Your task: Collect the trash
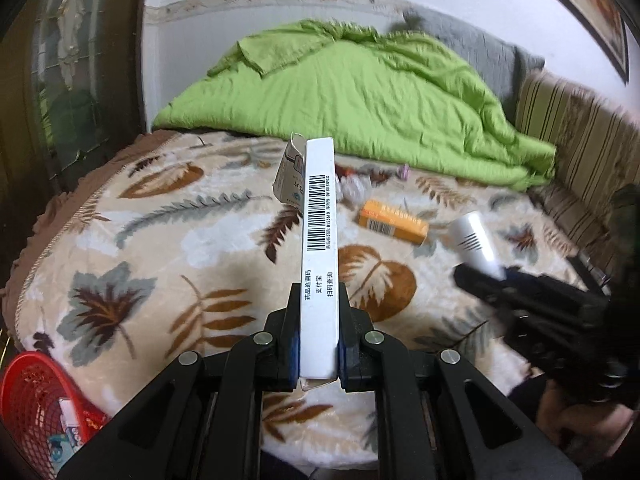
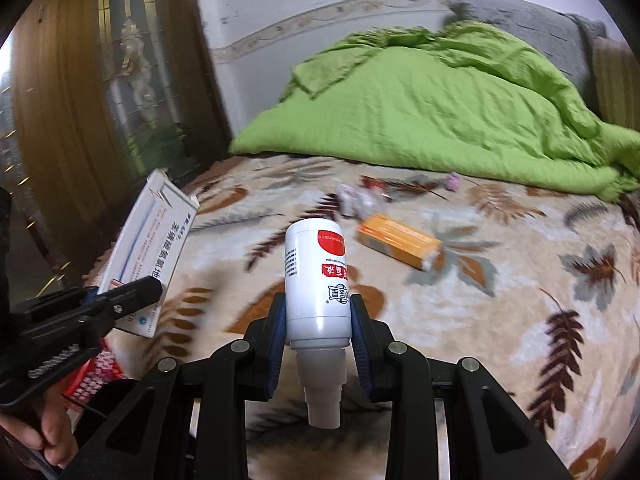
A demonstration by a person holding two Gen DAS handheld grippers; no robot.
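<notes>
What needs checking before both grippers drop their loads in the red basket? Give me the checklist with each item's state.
1. Left gripper clamped on the white box: ok, pads press both sides.
2. Right gripper clamped on the white bottle: ok, held near its neck, cap toward the camera.
3. Red basket within view: ok, at the bed's lower left edge in the left wrist view.
4. Room in the basket: cannot tell, only part shows.
5. Box flap closed: not ok, the far end is torn open.
6. Trash left on the bed: not ok, the orange box and wrappers remain.
</notes>
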